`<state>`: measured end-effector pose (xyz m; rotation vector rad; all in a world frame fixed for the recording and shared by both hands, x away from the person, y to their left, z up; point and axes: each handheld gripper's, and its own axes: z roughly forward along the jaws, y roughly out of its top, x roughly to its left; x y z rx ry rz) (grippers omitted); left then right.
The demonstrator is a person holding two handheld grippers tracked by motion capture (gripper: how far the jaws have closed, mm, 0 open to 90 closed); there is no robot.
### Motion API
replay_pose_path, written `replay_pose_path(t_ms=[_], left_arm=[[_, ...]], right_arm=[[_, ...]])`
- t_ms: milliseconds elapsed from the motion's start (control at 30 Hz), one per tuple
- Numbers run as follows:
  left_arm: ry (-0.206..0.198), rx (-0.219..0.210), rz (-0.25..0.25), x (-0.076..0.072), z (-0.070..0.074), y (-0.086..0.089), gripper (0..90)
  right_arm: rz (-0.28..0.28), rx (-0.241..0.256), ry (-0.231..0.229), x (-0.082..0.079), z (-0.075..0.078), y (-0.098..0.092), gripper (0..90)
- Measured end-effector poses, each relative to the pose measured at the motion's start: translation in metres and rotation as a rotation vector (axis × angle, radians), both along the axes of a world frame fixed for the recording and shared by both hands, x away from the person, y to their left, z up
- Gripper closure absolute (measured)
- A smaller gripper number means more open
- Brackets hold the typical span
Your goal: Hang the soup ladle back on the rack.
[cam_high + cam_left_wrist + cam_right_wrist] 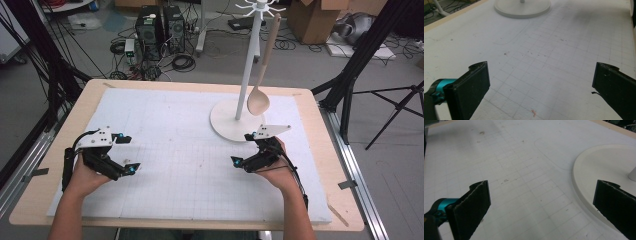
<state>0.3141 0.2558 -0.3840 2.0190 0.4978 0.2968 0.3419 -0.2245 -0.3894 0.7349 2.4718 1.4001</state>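
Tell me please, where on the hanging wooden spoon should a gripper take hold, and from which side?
Probably grip the wooden spoon on its straight handle, about mid-length, coming from the right, the side away from the white stand's pole. The handle is slim and hangs tilted from a hook at the top, while the bowl is broad and rounded. The right gripper is nearest, jaws open.

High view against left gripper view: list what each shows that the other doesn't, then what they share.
High view alone: the wooden spoon hanging from the white rack's pole, both hands, the right claw, computers on the floor. Left gripper view alone: close up, the left claw with its jaws wide apart, and small specks on the sheet. Shared: the rack's round base and the gridded white sheet.
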Motion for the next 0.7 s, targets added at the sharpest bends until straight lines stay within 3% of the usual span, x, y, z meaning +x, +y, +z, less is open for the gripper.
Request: replay_pose_path(t_ms=[700], left_arm=[[-0.002,0.001,0.0,-0.001,0.0014,0.0,1.7]], right_arm=[[0.008,-0.003,0.001,-0.0006,0.0009,0.0015,0.2]])
